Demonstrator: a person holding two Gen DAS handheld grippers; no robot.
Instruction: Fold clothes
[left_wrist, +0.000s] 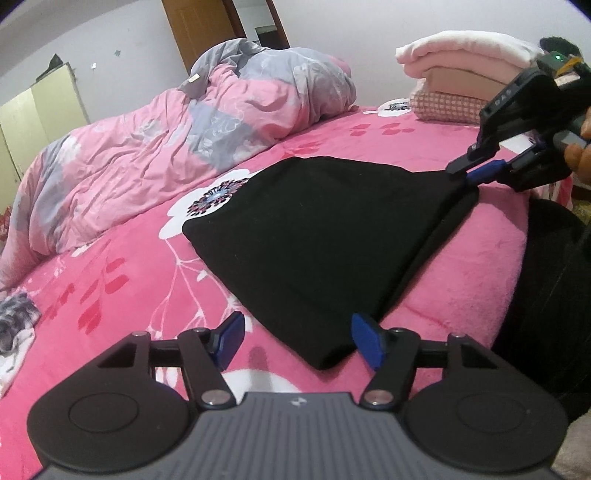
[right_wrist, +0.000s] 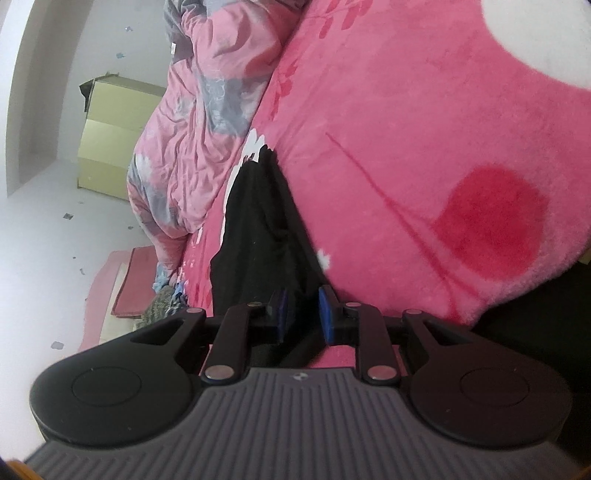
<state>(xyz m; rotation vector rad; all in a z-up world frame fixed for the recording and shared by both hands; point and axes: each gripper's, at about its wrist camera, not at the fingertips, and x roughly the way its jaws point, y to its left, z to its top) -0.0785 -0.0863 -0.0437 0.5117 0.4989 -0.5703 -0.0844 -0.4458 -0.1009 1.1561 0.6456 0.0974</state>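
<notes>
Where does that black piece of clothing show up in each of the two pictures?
Left wrist view: the black garment fills the middle, flat on the pink blanket.
Right wrist view: the black garment runs up the lower middle as a narrow strip.
Shared landmark: the crumpled pink and grey quilt beyond it.

Lighting is soft, even and moderately dim in both views; no single source shows. Shadows are faint. The folded black knit garment (left_wrist: 317, 236) reads as near-featureless dark mass. No glare. Fisheye distortion bends the pale wall (left_wrist: 110, 33) and frame corners go dark. The fuzzy pink flower-print bed blanket (right_wrist: 424, 147) is slightly soft close-up in the right view.
</notes>
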